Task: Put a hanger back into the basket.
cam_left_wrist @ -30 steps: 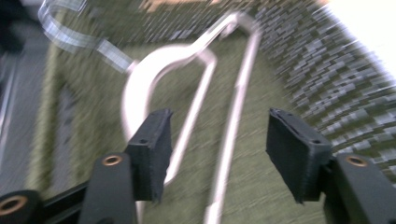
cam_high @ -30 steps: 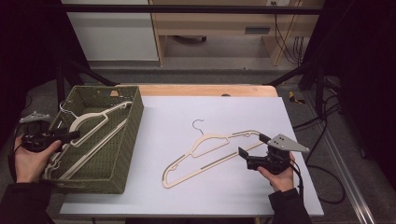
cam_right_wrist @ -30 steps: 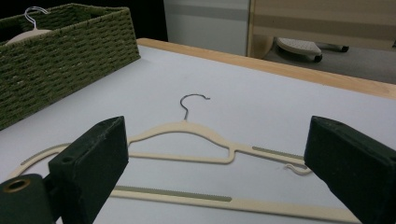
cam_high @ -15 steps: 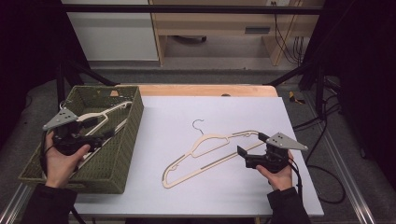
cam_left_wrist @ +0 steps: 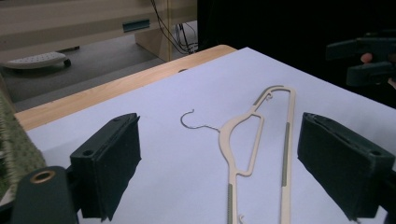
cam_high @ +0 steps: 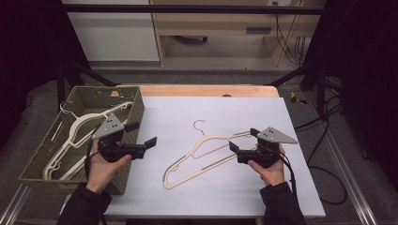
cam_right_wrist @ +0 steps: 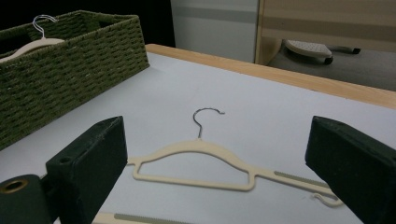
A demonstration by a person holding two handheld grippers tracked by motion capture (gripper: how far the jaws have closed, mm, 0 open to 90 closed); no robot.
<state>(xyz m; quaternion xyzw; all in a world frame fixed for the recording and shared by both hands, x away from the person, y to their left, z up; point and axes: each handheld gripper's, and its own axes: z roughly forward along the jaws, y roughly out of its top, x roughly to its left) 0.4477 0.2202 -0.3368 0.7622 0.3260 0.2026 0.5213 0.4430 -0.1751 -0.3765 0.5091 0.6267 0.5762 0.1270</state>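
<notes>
Lying flat on the white table top (cam_high: 291, 122), just right of the green basket (cam_high: 133, 101): a cream hanger (cam_high: 211, 150) with a wire hook, untouched. More hangers (cam_high: 80, 133) of the same kind piled inside the basket. Pointed at the lone hanger from the basket side, the left gripper (cam_high: 144, 142), jaws spread wide and empty. A second ago out beyond the basket's far wall, half a second ago above its contents, now clear of its near rim and over the table. Parked at the hanger's end farthest from the basket, the right gripper (cam_high: 243, 142), jaws likewise wide apart with nothing between them, position unchanged across the second. Probably a two-handed pickup in the making, with the basket the likely destination.
</notes>
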